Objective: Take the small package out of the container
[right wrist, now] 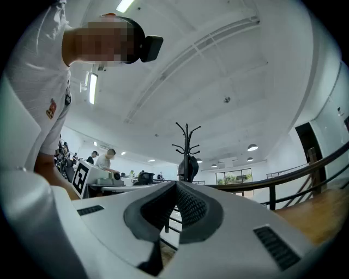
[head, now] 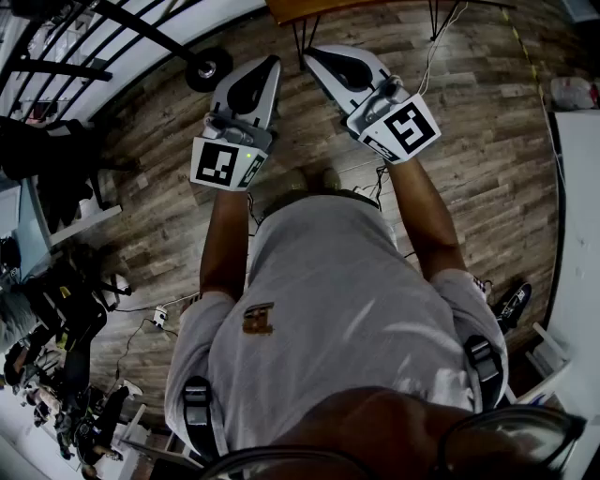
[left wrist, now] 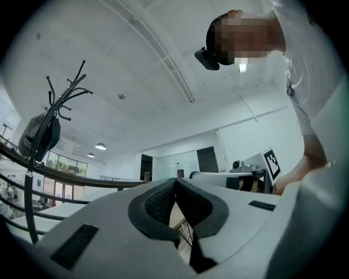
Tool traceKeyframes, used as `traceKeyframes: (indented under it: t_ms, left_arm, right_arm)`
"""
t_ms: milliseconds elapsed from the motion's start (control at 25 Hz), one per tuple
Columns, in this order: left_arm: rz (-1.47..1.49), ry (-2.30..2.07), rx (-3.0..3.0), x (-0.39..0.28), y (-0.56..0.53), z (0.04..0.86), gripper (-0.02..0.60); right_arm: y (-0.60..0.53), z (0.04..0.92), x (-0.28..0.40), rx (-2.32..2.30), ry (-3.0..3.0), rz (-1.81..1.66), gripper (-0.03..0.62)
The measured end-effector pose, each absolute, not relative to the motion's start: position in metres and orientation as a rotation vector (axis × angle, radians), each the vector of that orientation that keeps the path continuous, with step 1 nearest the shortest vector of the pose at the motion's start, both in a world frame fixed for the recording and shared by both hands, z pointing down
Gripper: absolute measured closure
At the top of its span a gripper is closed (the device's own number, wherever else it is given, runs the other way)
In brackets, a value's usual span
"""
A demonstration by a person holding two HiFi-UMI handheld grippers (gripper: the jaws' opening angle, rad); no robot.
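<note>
Both units are held out in front of the person's torso, over the wood-plank floor (head: 469,169), noses slightly up.

Left gripper (head: 272,64): its own view shows the black ribbed pads (left wrist: 159,202) meeting at the tips, jaws pressed together, nothing between them. Only floor shows through the gap lower down.

Right gripper (head: 311,54): same picture, pads (right wrist: 192,207) closed tip to tip, nothing pinched.

In the head view the two noses sit near each other, the tails splayed apart. The left marker cube (head: 225,164) and right marker cube (head: 405,129) are closest to the body, just above the grey T-shirt (head: 337,300).

Small package and container: not in any view, so I can't place them relative to either claw. The nearest furniture is a wooden tabletop (head: 309,7) on thin black legs at the top edge of the head view, just beyond the noses; its surface isn't visible. A white worktop (head: 577,234) runs along the right edge, well apart from the right gripper.

Background: coat stand (left wrist: 54,120) seen from the left unit and again (right wrist: 187,147) from the right, and a dark railing (right wrist: 305,163) at the floor's edge. A caster wheel (head: 208,67) sits left of the left gripper's nose.
</note>
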State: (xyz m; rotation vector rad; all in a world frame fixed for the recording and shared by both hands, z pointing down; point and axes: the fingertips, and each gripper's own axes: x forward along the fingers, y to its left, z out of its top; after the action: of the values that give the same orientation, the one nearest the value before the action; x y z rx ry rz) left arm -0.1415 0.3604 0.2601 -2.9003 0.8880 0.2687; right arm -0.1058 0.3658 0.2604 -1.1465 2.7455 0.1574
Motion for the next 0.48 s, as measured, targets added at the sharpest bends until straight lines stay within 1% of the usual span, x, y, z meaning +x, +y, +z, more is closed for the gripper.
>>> traceKeyframes:
  t_ms: [480]
  left_arm:
    - [0.261,0.923,-2.895,-0.135,0.352,0.262,0.563]
  right_arm:
    - [0.359,0.258,-0.091,-1.109,2.710,0.113,0.562]
